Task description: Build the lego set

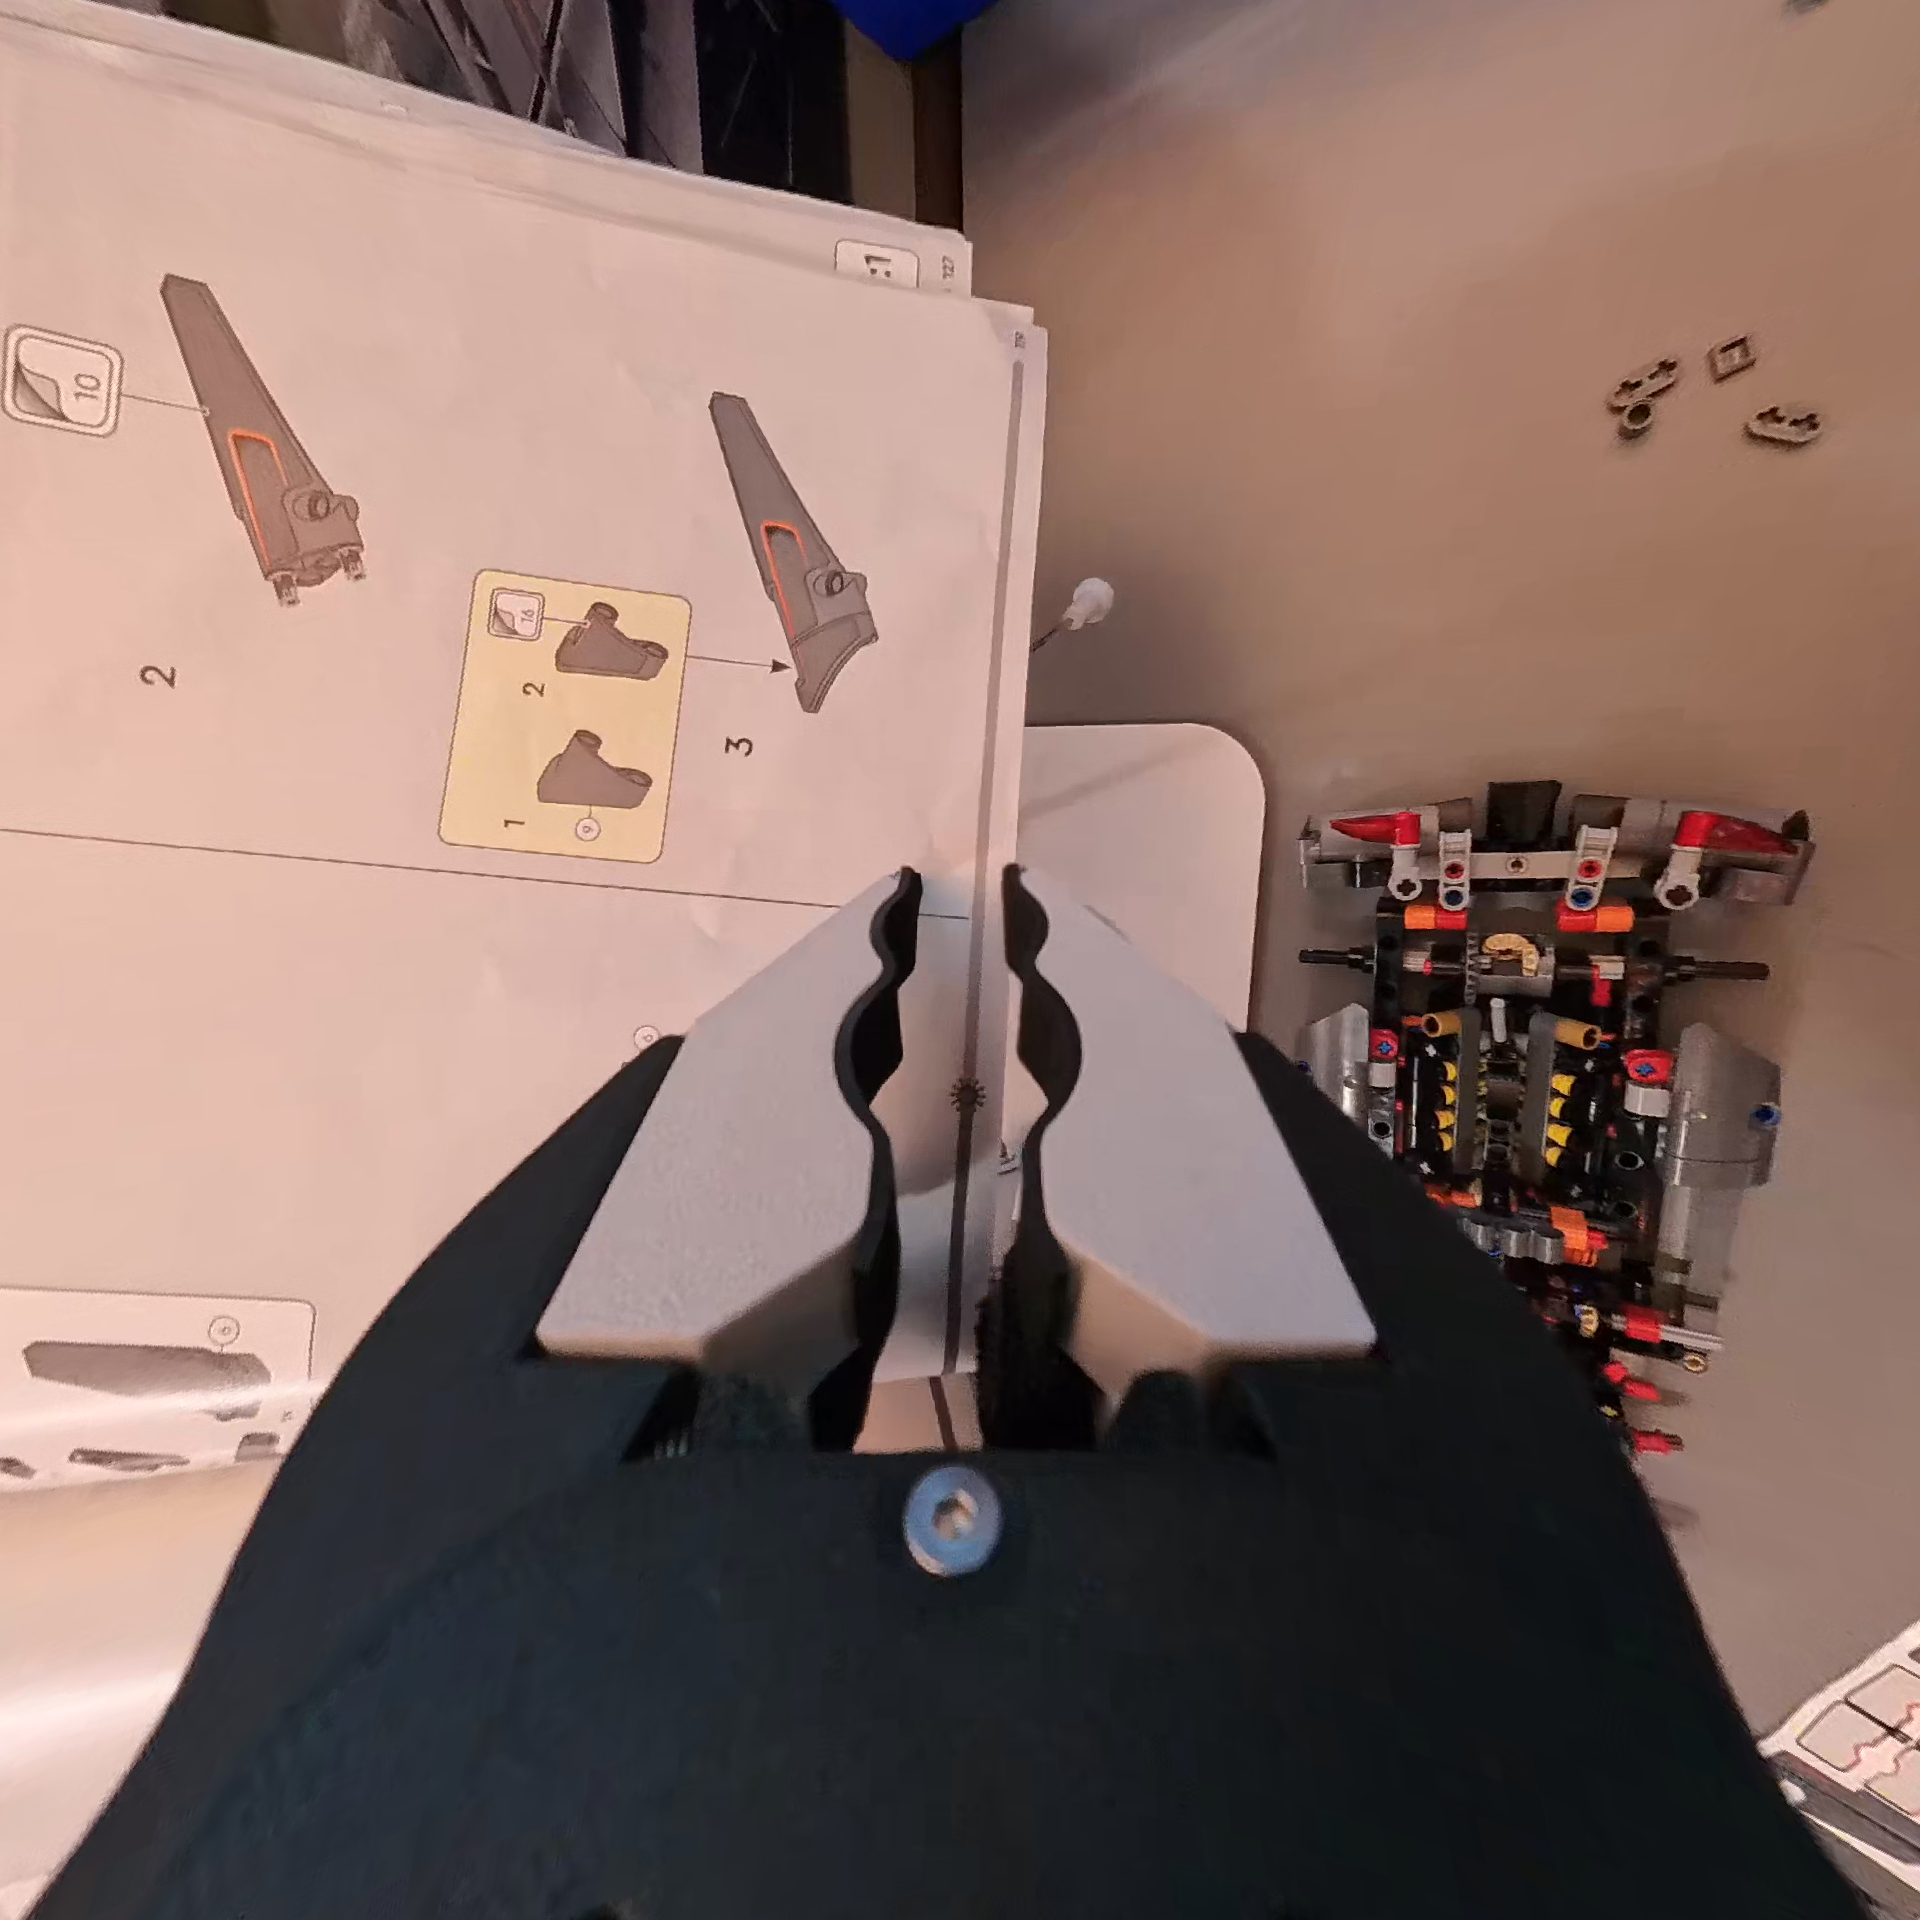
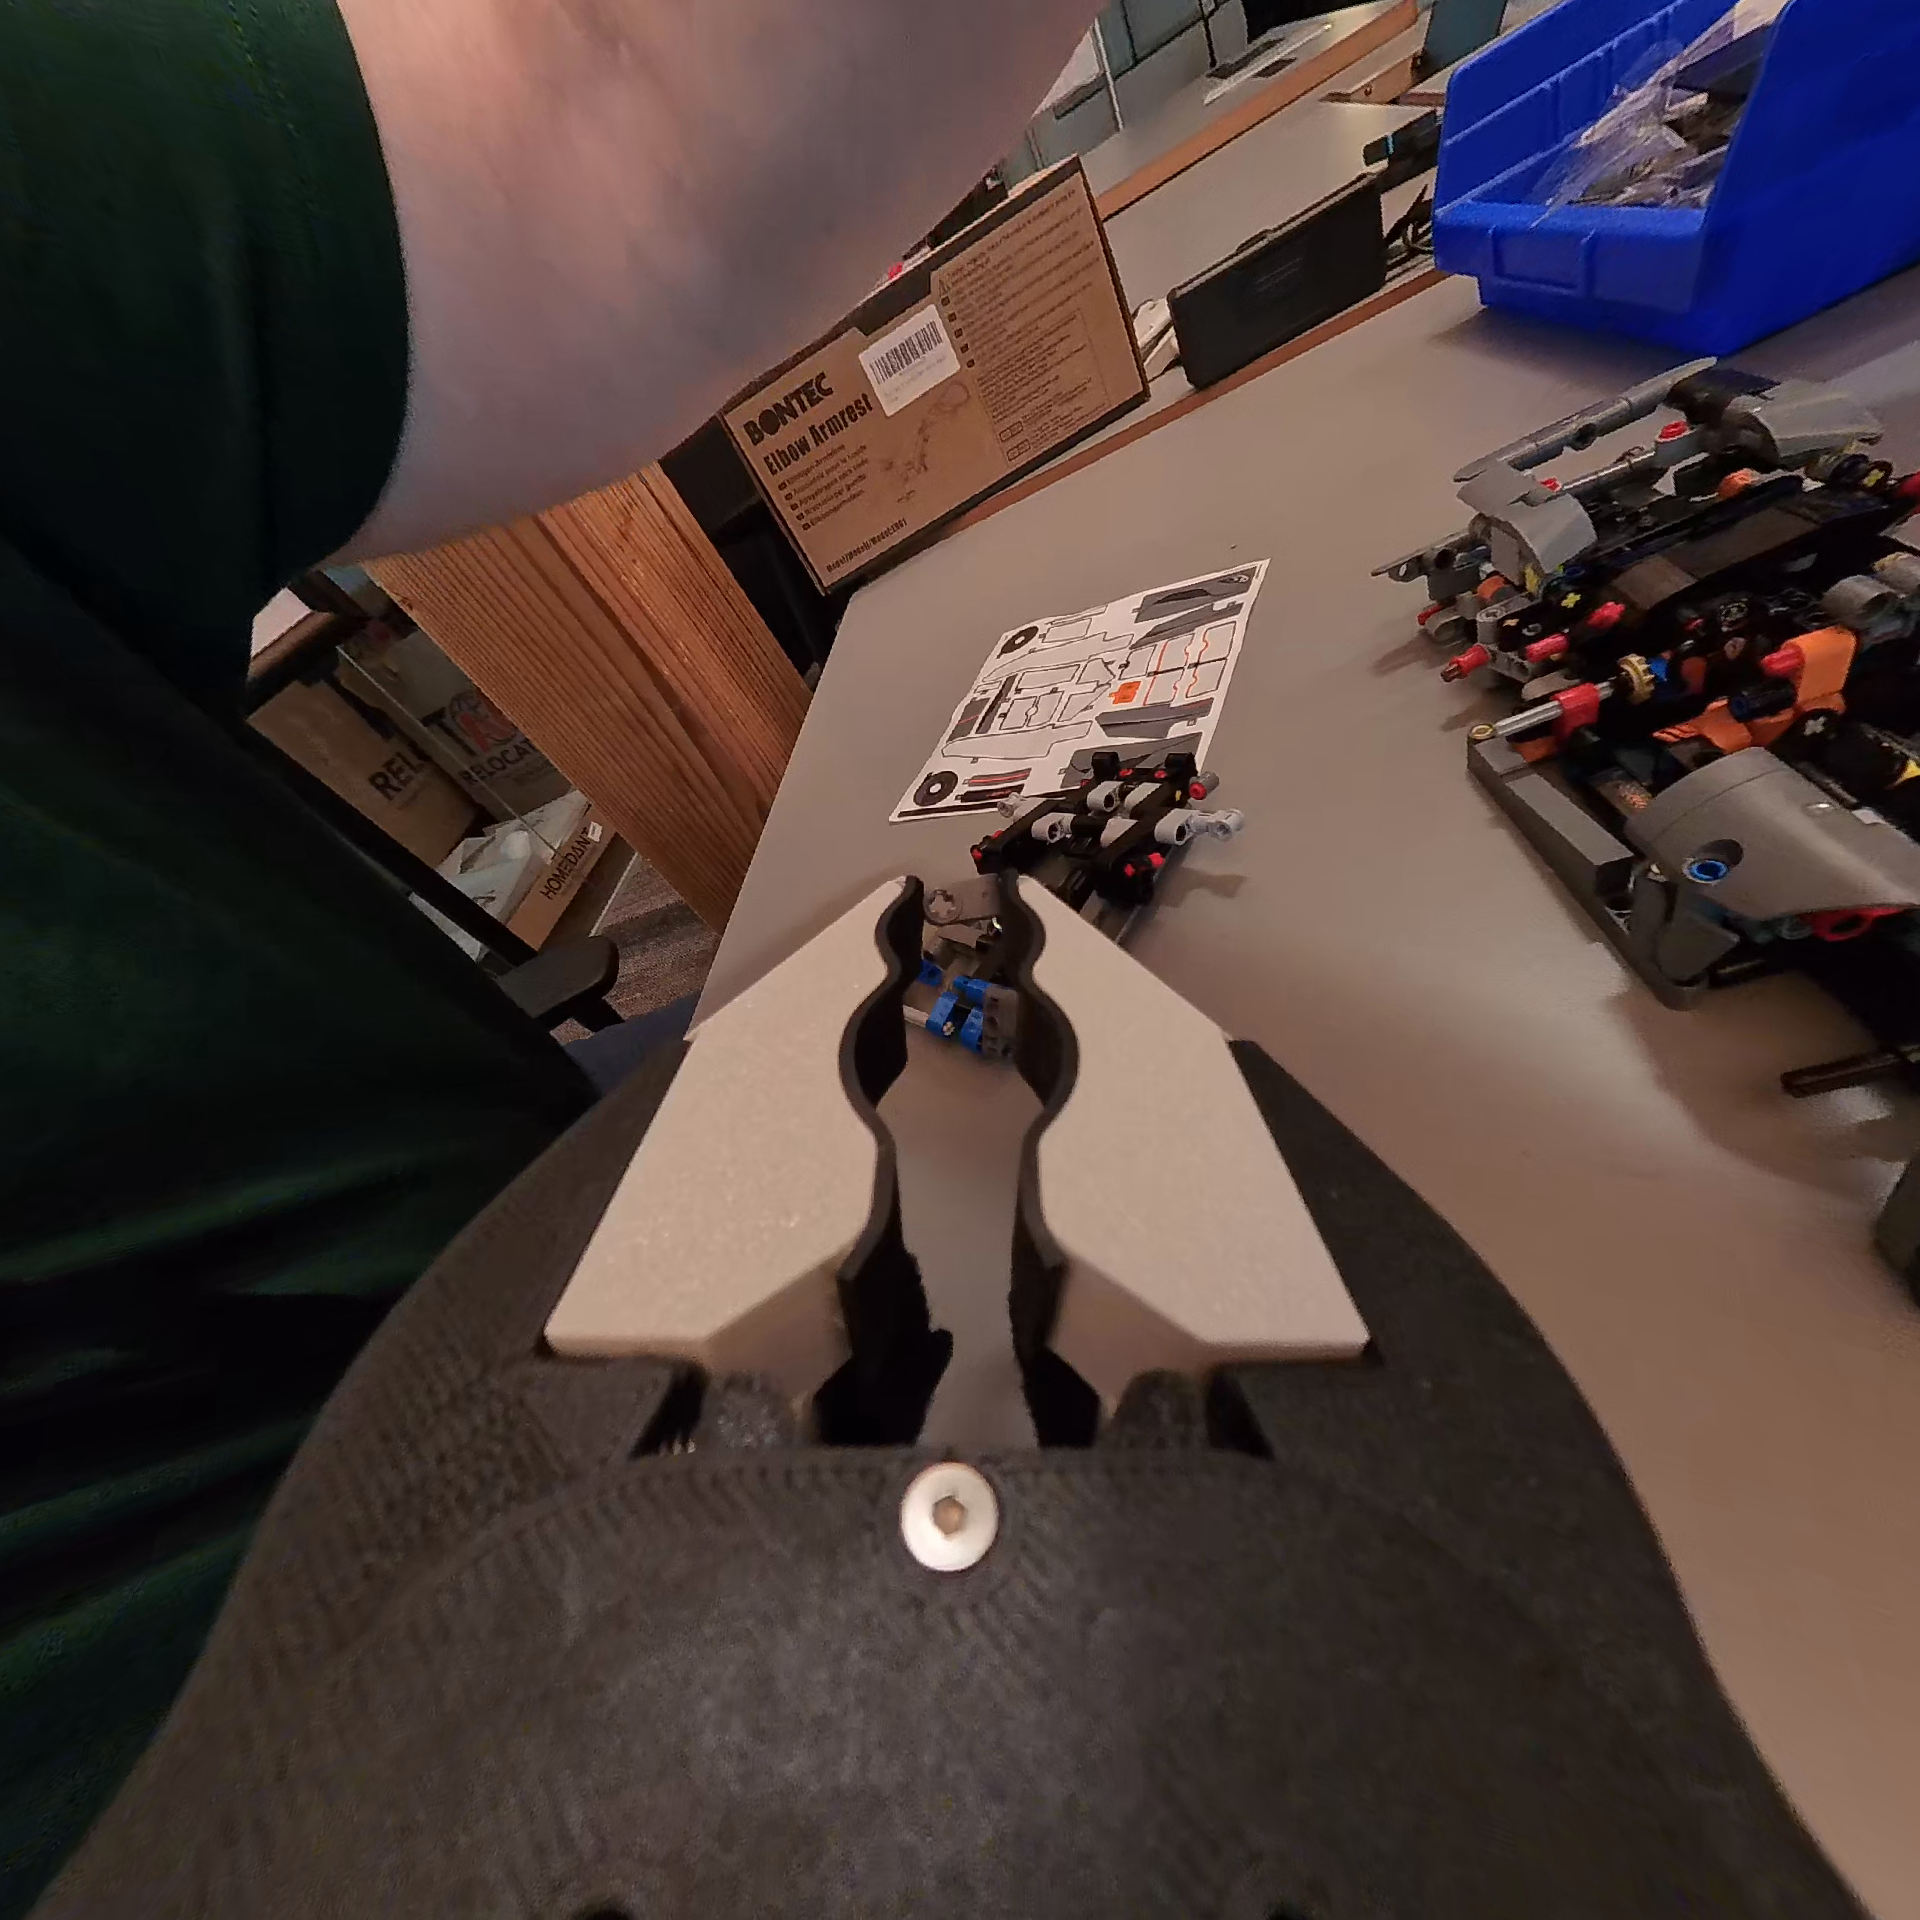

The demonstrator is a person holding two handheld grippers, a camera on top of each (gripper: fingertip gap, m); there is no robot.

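On the left, the open instruction booklet (image 1: 499, 644) lies flat on the grey table (image 1: 1455, 468), thin, limp paper with printed step drawings of dark wedge panels. The left gripper (image 1: 961, 883) hangs above its right page edge, grey wedge fingers with wavy black pads, jaws set narrow with a slit of page showing between them and nothing in them. Just right of the booklet sits a white rounded-corner card or tray edge (image 1: 1164, 810), then the half-built lego car chassis (image 1: 1538, 1060): a dense lattice of black beams, red and orange pins, yellow bits and smooth grey curved panels. It is likely stiff but brittle at the joints, light for its bulk, and best taken by the solid side frame rather than the thin projecting axles or clipped-on panels. Three small tan pieces (image 1: 1714, 395) lie apart further back. In the right wrist view a green sleeve (image 2: 156, 727) fills the left; the right gripper (image 2: 961, 888) has its jaws narrow, and whether they pinch the small grey-and-blue sub-assembly (image 2: 966, 977) seen between its tips or merely hover over it I cannot tell. Hard slick plastic like that probably slips unless squeezed across flat faces. Beyond lie a black-and-red sub-assembly (image 2: 1112, 821), a glossy sticker sheet (image 2: 1091, 686), and a blue bin (image 2: 1662, 208).
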